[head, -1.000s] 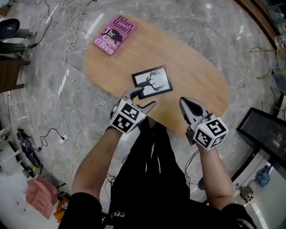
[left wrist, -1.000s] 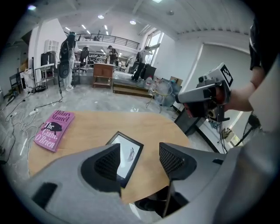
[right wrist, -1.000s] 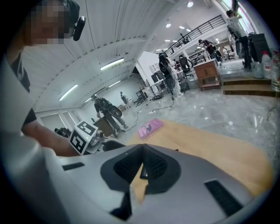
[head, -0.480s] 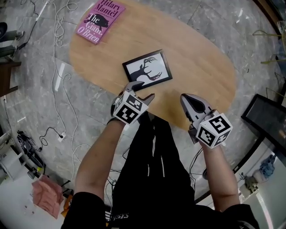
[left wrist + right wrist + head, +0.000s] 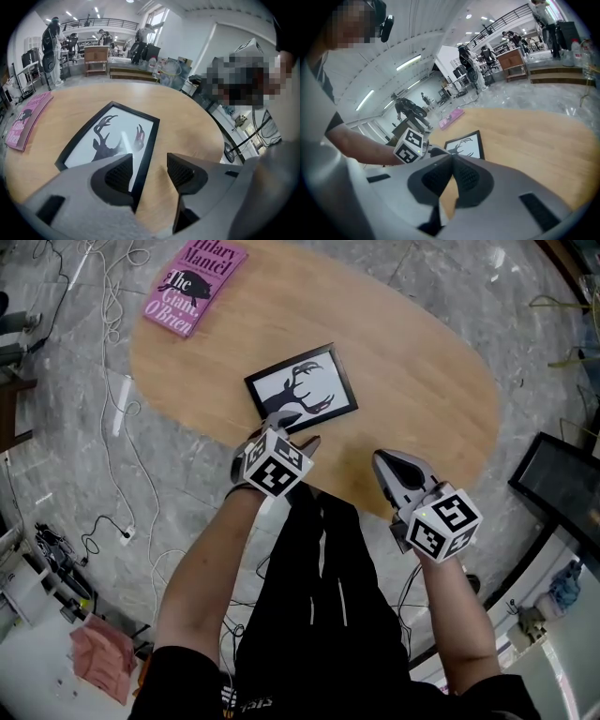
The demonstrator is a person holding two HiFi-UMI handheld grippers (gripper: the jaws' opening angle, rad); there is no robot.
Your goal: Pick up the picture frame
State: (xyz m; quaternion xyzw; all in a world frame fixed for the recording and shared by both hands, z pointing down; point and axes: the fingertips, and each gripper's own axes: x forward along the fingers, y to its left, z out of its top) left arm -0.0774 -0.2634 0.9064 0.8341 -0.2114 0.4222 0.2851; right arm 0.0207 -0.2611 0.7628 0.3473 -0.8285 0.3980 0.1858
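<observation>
The picture frame [image 5: 300, 390] is black with a deer silhouette and lies flat on the oval wooden table [image 5: 412, 362]. My left gripper [image 5: 293, 431] hangs at its near edge. In the left gripper view the frame [image 5: 110, 138] fills the middle, and its right edge runs into the gap of the left gripper [image 5: 150, 161]. The jaws are closing, and the pads are not touching the frame. My right gripper [image 5: 382, 458] is shut and empty over the table's near edge, to the right of the frame [image 5: 465, 144]. Its fingertips meet in the right gripper [image 5: 451, 158] view.
A pink book [image 5: 192, 287] lies at the table's far left end. White cables [image 5: 122, 427] trail over the marble floor on the left. A dark framed panel [image 5: 562, 498] stands on the floor at the right. People and desks are far behind.
Both grippers have sunk toward the table. The left gripper's jaws have narrowed and now sit right at the frame's near edge. The right gripper stays shut.
</observation>
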